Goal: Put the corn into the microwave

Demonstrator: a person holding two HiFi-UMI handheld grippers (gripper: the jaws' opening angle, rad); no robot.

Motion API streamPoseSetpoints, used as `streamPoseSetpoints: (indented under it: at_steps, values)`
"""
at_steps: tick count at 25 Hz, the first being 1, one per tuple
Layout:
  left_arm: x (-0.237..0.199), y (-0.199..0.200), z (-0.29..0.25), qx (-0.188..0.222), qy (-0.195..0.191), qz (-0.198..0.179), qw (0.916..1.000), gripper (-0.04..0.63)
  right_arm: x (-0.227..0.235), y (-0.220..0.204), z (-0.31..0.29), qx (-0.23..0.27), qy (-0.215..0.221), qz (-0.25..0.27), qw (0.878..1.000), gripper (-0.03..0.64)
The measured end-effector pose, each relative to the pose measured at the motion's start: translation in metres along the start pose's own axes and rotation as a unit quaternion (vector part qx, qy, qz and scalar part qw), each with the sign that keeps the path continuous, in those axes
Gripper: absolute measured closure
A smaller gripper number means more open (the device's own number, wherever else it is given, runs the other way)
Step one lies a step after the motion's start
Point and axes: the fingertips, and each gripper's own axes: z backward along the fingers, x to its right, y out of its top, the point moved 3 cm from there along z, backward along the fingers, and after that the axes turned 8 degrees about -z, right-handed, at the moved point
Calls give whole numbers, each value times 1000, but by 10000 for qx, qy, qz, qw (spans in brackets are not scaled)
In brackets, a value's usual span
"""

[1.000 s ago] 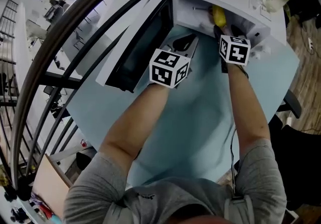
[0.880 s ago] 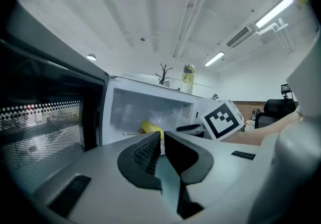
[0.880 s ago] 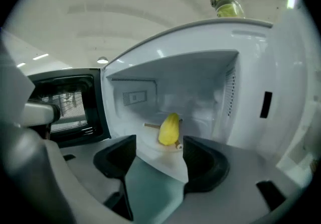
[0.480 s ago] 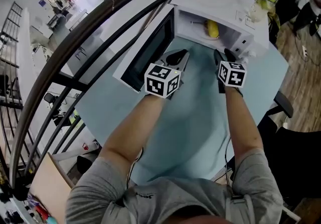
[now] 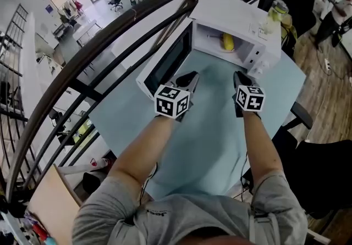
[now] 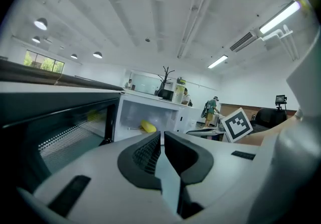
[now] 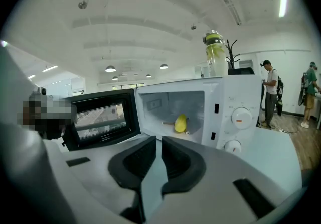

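Note:
The yellow corn [image 5: 227, 42] lies on the floor inside the white microwave [image 5: 242, 13], whose door [image 5: 165, 65] stands swung open to the left. Both grippers hover over the light blue table in front of the oven, apart from it. My left gripper [image 5: 190, 76] is shut and empty, in front of the door. My right gripper [image 5: 239, 76] has just been closing with nothing between its jaws, and its pads nearly meet. In the right gripper view the corn [image 7: 180, 123] shows beyond the jaws [image 7: 158, 140]. In the left gripper view the corn [image 6: 148, 126] appears past the jaws [image 6: 162, 135].
A jar with yellow-green contents [image 5: 276, 10] stands on top of the microwave. The light blue table [image 5: 214, 134] stretches toward the person. A dark curved railing [image 5: 110, 35] runs along the left. A chair [image 5: 303, 113] sits at the table's right edge. People stand far off [image 7: 271, 92].
Both grippers have drawn back from the microwave opening toward the person. The right gripper, which was at the cavity by the corn, has left it inside and closed its jaws.

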Motion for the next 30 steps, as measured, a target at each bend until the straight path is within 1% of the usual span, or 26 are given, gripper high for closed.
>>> streamPoseSetpoints:
  at_steps: [2, 5, 11, 16, 24, 30]
  values:
    - [5, 1, 13, -12, 5, 16, 10000, 555, -4, -2, 14, 1, 12, -40, 10000, 584]
    - [16, 5, 32, -4, 5, 3, 10000, 555, -13, -4, 33, 7, 70, -77, 9999, 595]
    - [38, 10, 71, -4, -9, 4, 10000, 555, -35, -7, 73, -2, 217, -284, 9994, 597]
    - [55, 19, 105, 38, 10, -4, 10000, 555, -47, -8, 107, -28, 254, -329, 9991, 598]
    - [89, 24, 163, 110, -90, -9, 9999, 557, -89, -10, 171, -11, 349, -132, 9993, 598]
    - [112, 25, 209, 170, -183, -60, 9997, 557, -122, -25, 222, -52, 335, 55, 9994, 598]
